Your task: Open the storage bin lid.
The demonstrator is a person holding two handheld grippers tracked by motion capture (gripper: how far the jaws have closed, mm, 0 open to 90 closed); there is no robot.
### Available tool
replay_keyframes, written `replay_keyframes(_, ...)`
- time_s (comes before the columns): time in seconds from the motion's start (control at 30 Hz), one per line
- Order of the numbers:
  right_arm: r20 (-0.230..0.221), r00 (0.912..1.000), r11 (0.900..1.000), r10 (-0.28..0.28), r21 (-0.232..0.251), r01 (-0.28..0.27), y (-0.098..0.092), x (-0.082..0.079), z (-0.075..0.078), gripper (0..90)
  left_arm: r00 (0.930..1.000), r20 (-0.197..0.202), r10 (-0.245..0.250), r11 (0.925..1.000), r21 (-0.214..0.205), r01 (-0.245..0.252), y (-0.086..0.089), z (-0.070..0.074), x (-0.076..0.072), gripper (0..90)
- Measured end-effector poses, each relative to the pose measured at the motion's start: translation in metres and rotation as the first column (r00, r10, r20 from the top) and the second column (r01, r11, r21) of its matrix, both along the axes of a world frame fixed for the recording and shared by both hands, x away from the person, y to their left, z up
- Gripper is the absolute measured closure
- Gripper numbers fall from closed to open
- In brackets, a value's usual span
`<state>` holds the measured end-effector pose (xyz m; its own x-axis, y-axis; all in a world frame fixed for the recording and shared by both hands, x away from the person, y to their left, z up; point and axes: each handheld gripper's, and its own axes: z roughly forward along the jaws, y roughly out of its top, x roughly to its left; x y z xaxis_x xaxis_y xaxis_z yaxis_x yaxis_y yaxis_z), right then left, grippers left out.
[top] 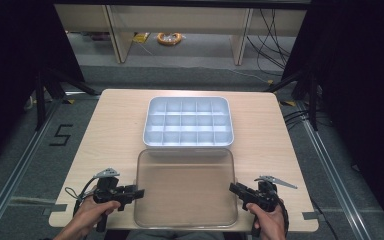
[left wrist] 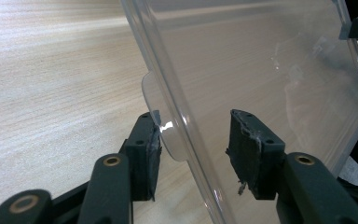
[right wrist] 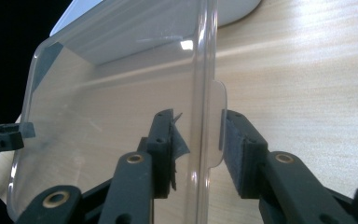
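clear lid [top: 185, 187] between both parted claws [top: 139, 192] [top: 232, 188], white divided tray [top: 188, 122] beyond

— Clear lid [top: 185, 187]: glossy see-through plastic, smooth, faint scuffs. Divided tray [top: 188, 121]: pale matt plastic.
— Yep. Table [top: 110, 130]: light wood-grain, satin finish. Left gripper [left wrist: 196, 154] and right gripper [right wrist: 198, 149]: matt black plastic, frayed rubbery pads [left wrist: 247, 144], brass-looking rivets.

Wooden table [top: 110, 130]; orange cable coil [top: 169, 38] on floor beyond.
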<state>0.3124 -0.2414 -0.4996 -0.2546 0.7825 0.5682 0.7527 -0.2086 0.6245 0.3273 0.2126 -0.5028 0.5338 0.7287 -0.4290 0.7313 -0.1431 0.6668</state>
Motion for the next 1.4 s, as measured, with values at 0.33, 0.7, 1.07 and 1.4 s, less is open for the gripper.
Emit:
replay_keyframes(0.33, -0.029, 0.9995, 0.9999, 0.01, -0.007, -0.011, 0.002, 0.001, -0.004, 64.7, 0.9999, -0.013, 0.004, 0.9997, 0.023, -0.003, 0.0, -0.004, 0.001, 50.3)
replay_keyframes(0.7, -0.02, 0.9993, 0.9974, 0.032, -0.064, -0.034, -0.004, 0.005, -0.013, 63.3, 0.9998, -0.02, -0.005, 0.9979, 0.065, 0.006, -0.004, -0.008, 0.0, 50.0)
replay_keyframes(1.07, -0.034, 0.9991, 0.9944, 0.027, -0.101, -0.03, -0.001, 0.007, -0.015, 59.7, 0.9995, -0.021, -0.022, 0.9965, 0.08, 0.024, -0.005, -0.009, 0.0, 49.5)
replay_keyframes(1.4, -0.038, 0.999, 0.9909, 0.025, -0.131, -0.03, 0.003, 0.009, -0.014, 55.7, 0.9995, -0.023, -0.02, 0.9963, 0.083, 0.022, -0.006, -0.008, -0.001, 43.8)
